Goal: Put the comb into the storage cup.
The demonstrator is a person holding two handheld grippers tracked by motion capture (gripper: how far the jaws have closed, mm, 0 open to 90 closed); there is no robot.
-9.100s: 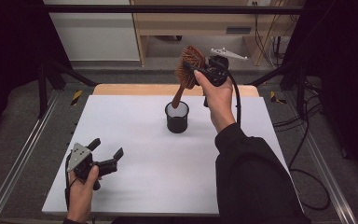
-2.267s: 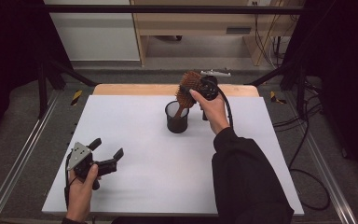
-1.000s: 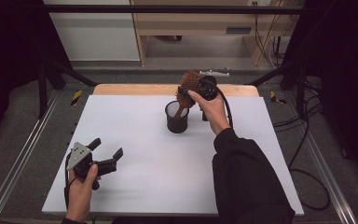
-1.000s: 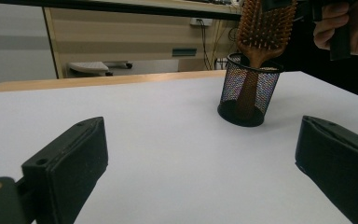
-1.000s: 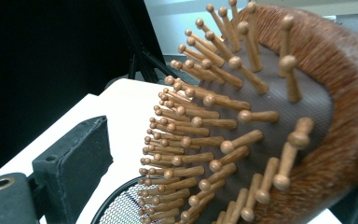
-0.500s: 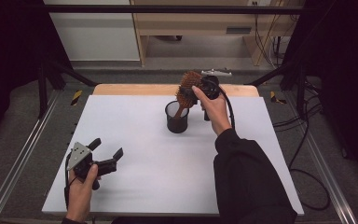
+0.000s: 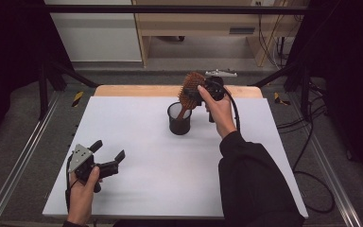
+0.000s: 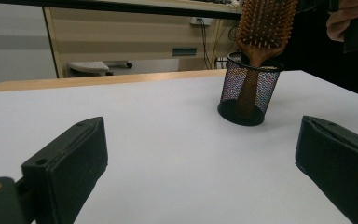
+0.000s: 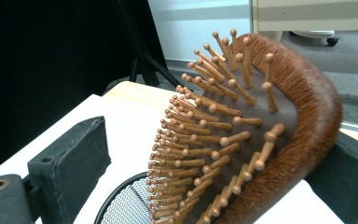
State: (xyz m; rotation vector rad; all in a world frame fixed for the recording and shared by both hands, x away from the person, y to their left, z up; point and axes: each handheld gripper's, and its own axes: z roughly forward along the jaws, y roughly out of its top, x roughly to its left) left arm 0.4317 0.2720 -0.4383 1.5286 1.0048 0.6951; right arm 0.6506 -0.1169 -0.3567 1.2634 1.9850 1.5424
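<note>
The work in hand is standing a wooden paddle hairbrush (image 7: 190, 90) in a black mesh pen cup (image 7: 179, 118), and it looks close to its end. In the left gripper view the brush's handle is already down inside the cup, reaching toward the bottom, while the bristled head leans out above the rim. The cup stands toward the far middle of the white worktop (image 7: 146, 156). The right gripper (image 7: 202, 91) is around the brush's head. In its own view one jaw lies against the wooden back, but the other stands apart from the bristle side, so the grip looks loosened or just released; whether any pressure remains I cannot tell. The left gripper (image 7: 108, 155) rests on the near left of the worktop, well apart from the cup, jaws spread wide and holding nothing. The next move, as I judge it, calls for opening fully and drawing the right gripper away without tipping the light cup.
</note>
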